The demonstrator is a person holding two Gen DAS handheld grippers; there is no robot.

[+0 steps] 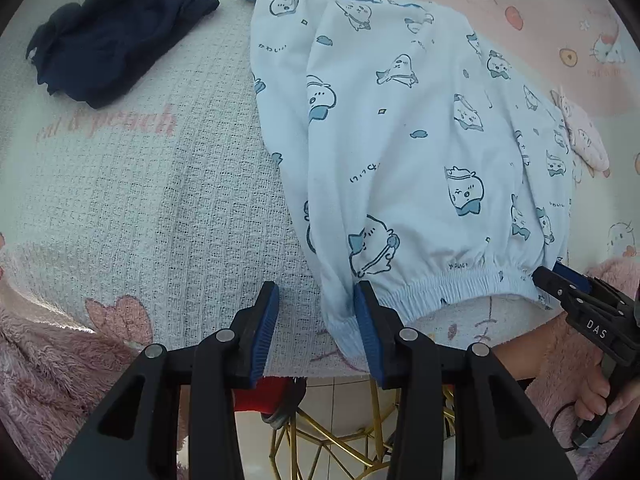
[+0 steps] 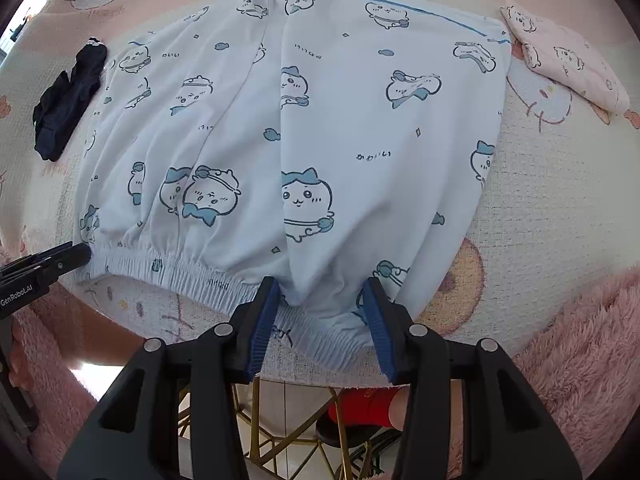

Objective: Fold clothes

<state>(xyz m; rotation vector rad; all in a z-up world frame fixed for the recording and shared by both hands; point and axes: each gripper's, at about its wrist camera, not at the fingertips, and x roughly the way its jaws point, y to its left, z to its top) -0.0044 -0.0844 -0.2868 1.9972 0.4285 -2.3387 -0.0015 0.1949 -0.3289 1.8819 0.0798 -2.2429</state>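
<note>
Left tongs (image 1: pixel 316 304) agape, right tongs (image 2: pixel 320 300) agape, waistband (image 2: pixel 180 272) partly hidden

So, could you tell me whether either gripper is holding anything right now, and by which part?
Nothing is held yet. The left gripper and right gripper both have open jaws, at opposite ends of the blue printed trousers waistband.
</note>
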